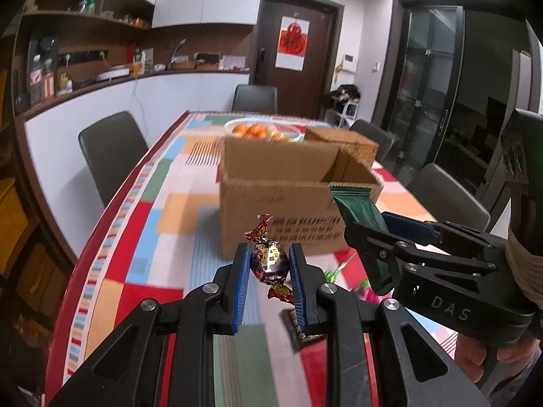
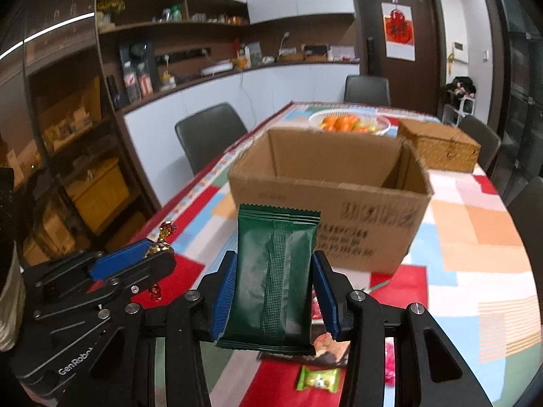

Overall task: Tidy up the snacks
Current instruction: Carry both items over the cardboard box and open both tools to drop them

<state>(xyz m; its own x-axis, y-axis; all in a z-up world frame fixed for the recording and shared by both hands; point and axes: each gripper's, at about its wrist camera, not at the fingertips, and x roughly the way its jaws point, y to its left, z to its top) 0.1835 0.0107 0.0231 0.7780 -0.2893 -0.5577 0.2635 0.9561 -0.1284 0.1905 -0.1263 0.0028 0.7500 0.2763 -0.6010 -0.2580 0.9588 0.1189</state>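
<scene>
My left gripper (image 1: 268, 268) is shut on a red and gold foil-wrapped candy (image 1: 269, 260), held above the table short of an open cardboard box (image 1: 288, 183). My right gripper (image 2: 276, 288) is shut on a dark green snack packet (image 2: 276, 278), also in the air in front of the box (image 2: 332, 186). In the left wrist view the right gripper (image 1: 373, 227) and its green packet (image 1: 359, 207) are at the right, close to the box's near right corner. In the right wrist view the left gripper (image 2: 152, 254) with the candy (image 2: 163, 237) is at the lower left.
Loose snacks lie on the patchwork tablecloth (image 2: 475, 237) under the grippers: a green sweet (image 2: 317, 378), a dark packet (image 2: 325, 346), pink wrappers (image 2: 390, 363). Behind the box are a bowl of oranges (image 2: 349, 122) and a wicker box (image 2: 437, 146). Dark chairs (image 1: 112, 149) surround the table.
</scene>
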